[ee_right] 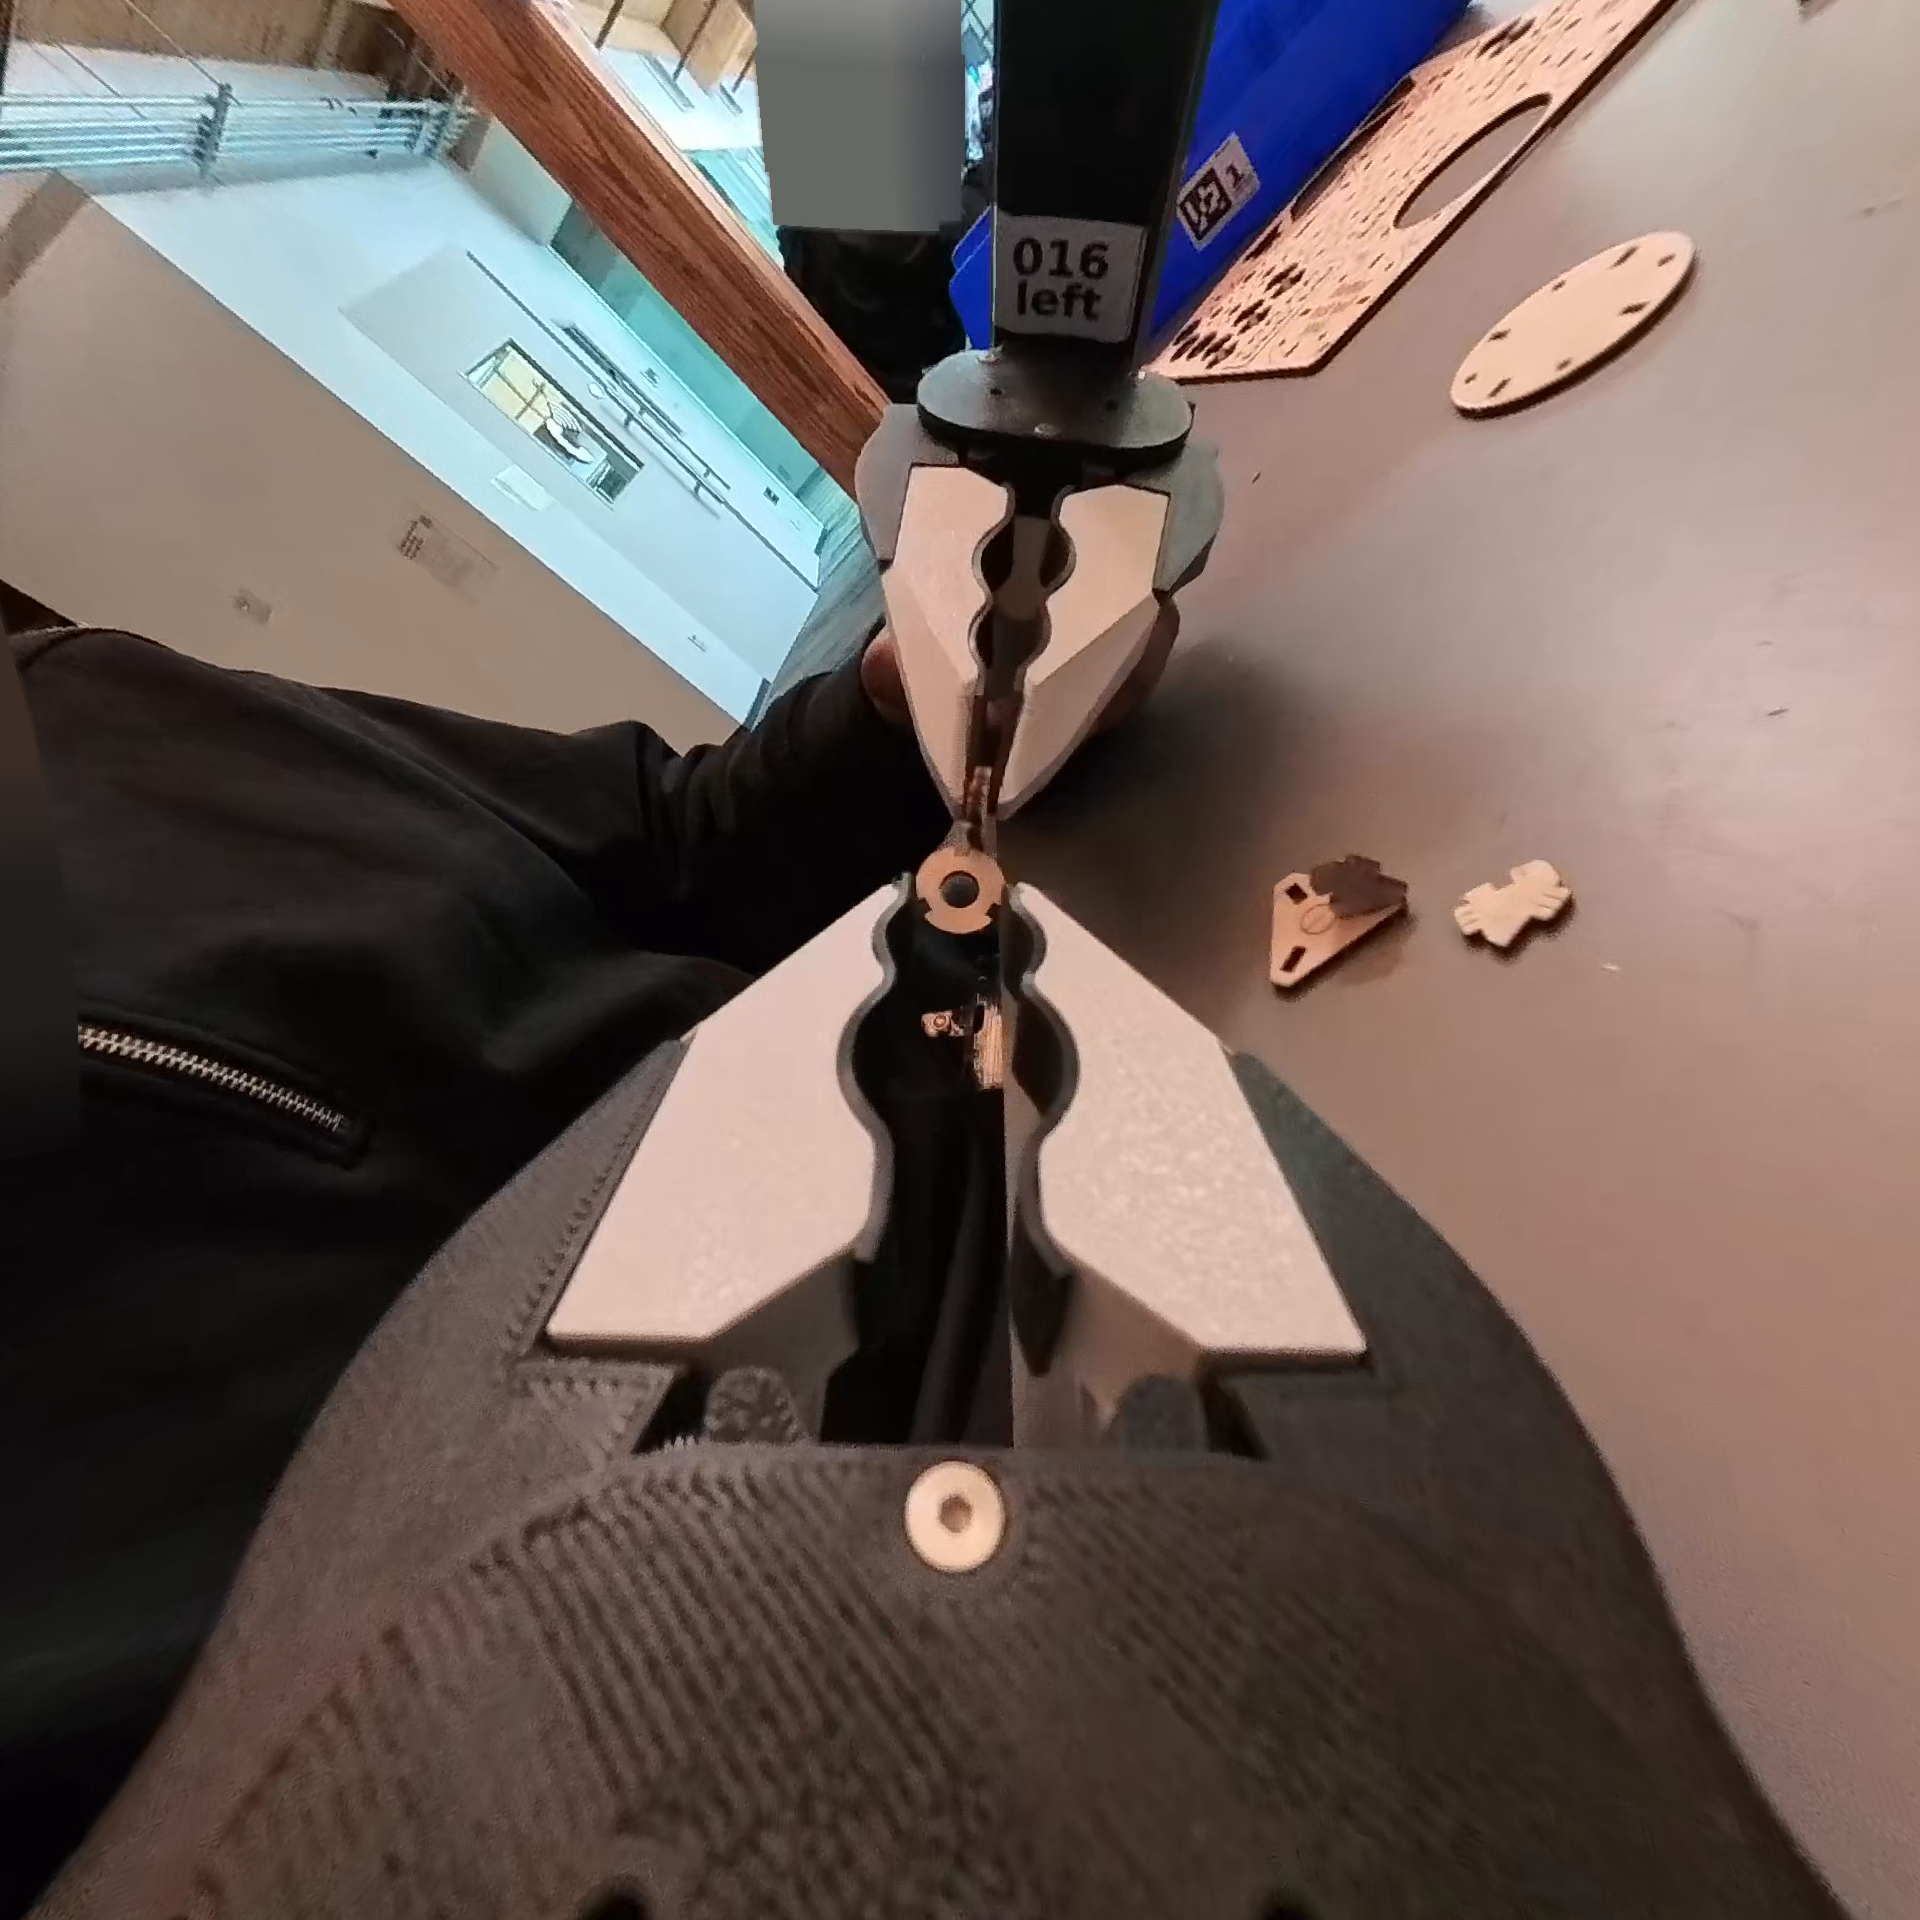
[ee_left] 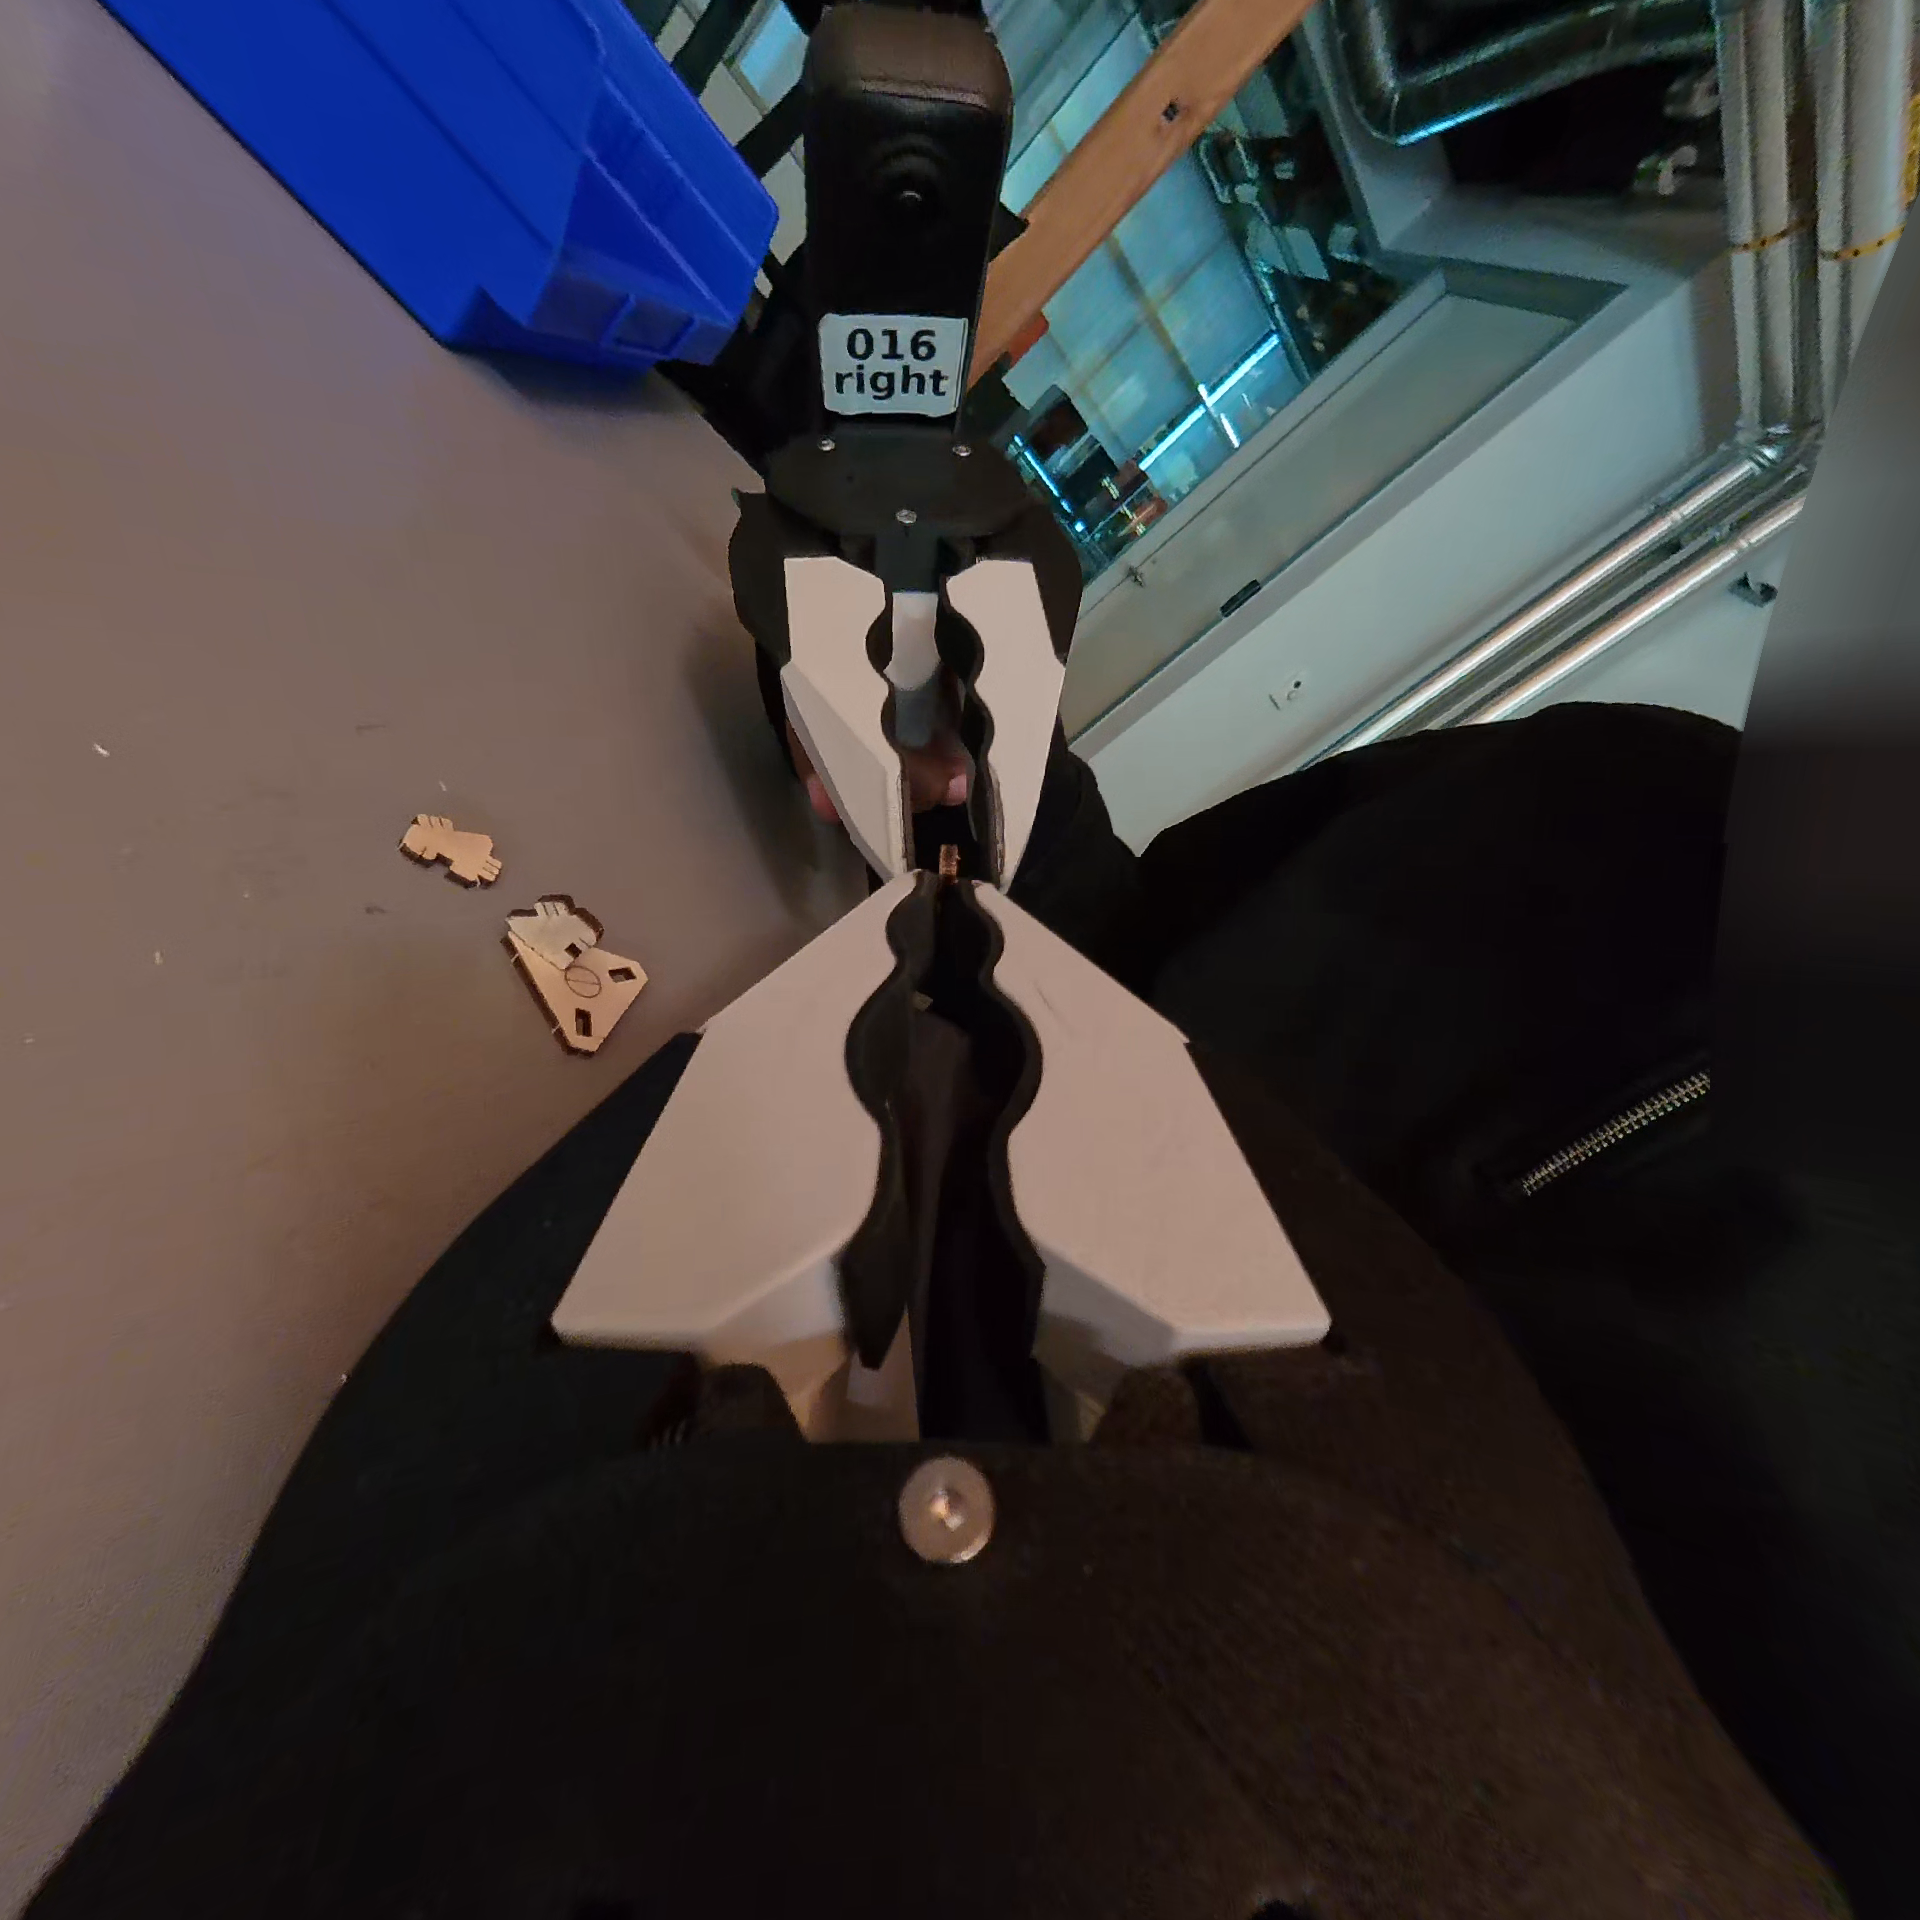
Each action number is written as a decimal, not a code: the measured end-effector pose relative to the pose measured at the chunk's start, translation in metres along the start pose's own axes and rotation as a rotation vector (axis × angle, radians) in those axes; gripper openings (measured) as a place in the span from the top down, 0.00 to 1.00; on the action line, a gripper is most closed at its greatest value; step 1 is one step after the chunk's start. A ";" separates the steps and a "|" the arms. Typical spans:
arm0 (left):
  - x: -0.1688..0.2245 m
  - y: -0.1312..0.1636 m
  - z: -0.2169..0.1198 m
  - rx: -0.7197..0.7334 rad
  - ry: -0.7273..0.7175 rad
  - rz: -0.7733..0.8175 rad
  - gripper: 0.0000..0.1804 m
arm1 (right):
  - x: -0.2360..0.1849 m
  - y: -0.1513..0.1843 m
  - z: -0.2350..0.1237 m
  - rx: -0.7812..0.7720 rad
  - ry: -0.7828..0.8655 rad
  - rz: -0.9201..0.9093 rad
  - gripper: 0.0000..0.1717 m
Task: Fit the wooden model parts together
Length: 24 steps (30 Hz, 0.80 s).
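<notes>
Jaws of the left gripper (ee_left: 943, 883) stand together at the tips, clamped on a thin wooden strip (ee_left: 948, 858) seen edge-on, its end poking out just past the fingertips. Facing it tip to tip, the right gripper (ee_right: 961, 899) has its jaws a little apart and pressed on a small round wooden disc (ee_right: 958, 889) with a centre hole and notched rim; disc sits at the very tips, flat face toward the right wrist camera. Strip and disc meet between the two grippers, above the table edge; whether they are slotted together or only touching I cannot tell. Both grippers held off the surface, in line with one another. On the dark grey table (ee_right: 1558, 644) to the side lie loose laser-cut parts: a triangular wooden plate (ee_right: 1311, 940) with slots, a darker toothed piece (ee_right: 1356, 885) resting on its upper edge, and just beside them, apart, a pale hand-shaped piece (ee_right: 1512, 902). Farther back: a round wooden disc with radial slots (ee_right: 1574, 324), a cut-out wooden sheet (ee_right: 1382, 208), and a blue plastic bin (ee_left: 457, 156). A person's black jacket (ee_right: 364, 831) fills the near side.
</notes>
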<state>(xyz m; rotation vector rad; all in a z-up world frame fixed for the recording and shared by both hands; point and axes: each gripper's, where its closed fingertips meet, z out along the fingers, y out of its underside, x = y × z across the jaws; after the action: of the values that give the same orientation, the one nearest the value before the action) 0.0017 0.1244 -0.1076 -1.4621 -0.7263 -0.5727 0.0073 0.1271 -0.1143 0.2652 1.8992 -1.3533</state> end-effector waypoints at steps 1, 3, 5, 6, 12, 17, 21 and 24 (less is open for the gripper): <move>0.000 0.000 0.000 0.001 0.001 -0.002 0.99 | 0.000 -0.001 0.000 0.008 -0.003 0.003 0.92; 0.000 0.001 0.000 -0.003 0.000 0.004 0.99 | 0.000 -0.002 -0.001 0.012 -0.014 0.012 0.92; 0.001 0.001 0.000 -0.003 0.001 0.005 0.99 | 0.000 -0.002 -0.001 0.012 -0.013 0.010 0.92; 0.001 0.001 0.000 -0.003 0.001 0.005 0.99 | 0.000 -0.002 -0.001 0.011 -0.012 0.008 0.92; 0.001 0.001 0.001 -0.006 -0.001 0.010 0.99 | 0.001 -0.004 -0.003 0.028 -0.010 0.017 0.92; 0.000 -0.001 0.000 0.009 -0.008 0.013 0.99 | 0.002 -0.006 -0.002 0.043 -0.004 0.023 0.92; -0.002 -0.005 -0.002 0.036 -0.019 0.013 0.99 | 0.004 -0.009 -0.002 0.071 0.002 0.034 0.92; -0.003 -0.009 -0.003 0.065 -0.032 0.013 0.99 | 0.006 -0.012 -0.002 0.083 0.020 0.029 0.92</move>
<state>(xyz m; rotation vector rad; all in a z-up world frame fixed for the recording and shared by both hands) -0.0068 0.1210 -0.1041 -1.4173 -0.7533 -0.5129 -0.0040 0.1229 -0.1096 0.3469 1.8509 -1.4171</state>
